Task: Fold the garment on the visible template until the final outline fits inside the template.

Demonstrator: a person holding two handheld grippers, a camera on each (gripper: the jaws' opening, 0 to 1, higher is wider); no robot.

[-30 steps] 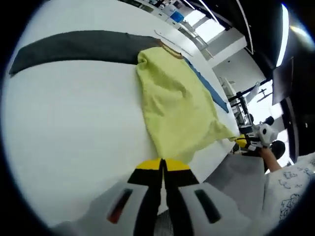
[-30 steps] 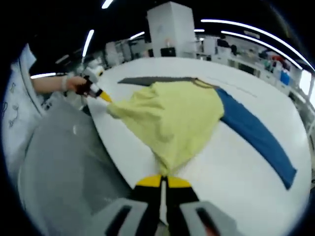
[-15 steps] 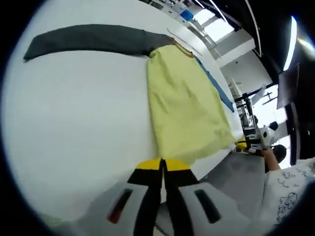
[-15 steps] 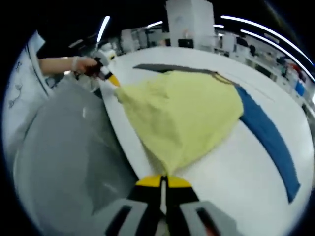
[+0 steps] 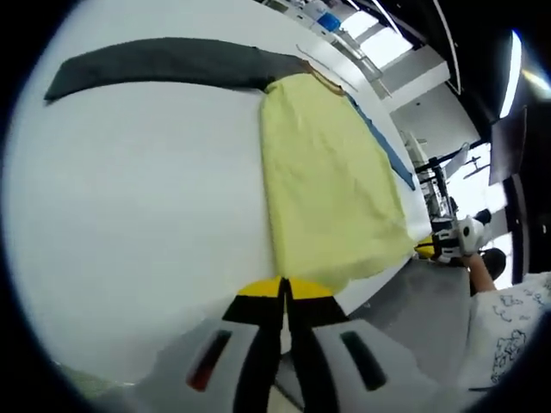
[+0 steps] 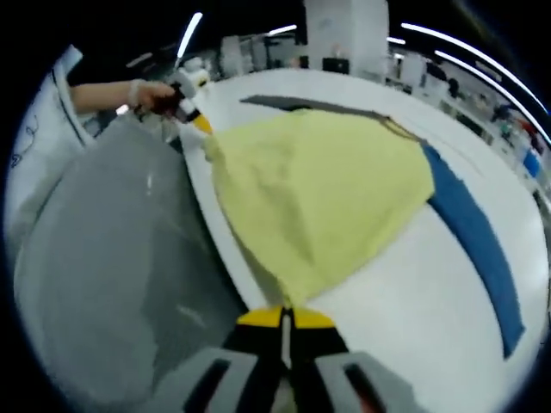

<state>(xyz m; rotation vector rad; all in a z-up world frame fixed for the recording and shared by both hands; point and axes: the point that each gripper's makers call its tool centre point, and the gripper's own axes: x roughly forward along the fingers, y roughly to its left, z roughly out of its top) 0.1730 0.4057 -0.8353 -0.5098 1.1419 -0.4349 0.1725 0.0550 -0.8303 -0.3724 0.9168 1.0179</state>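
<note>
A yellow garment lies spread flat on the white table, its near hem along the table's edge. My left gripper is shut on one hem corner. My right gripper is shut on the other hem corner of the yellow garment. In the left gripper view the right gripper shows at the far corner; in the right gripper view the left gripper shows likewise, held by a hand. A dark grey strip and a blue strip run out from under the garment's far end.
The table's edge drops to a grey floor on the person's side. The blue strip and the grey strip lie flat on the white table. A patterned sleeve is at the right. Benches and ceiling lights stand far behind.
The garment, rumpled and bunched a second ago, has been drawn out flat between the two grippers. Both grippers stay shut on its corners.
</note>
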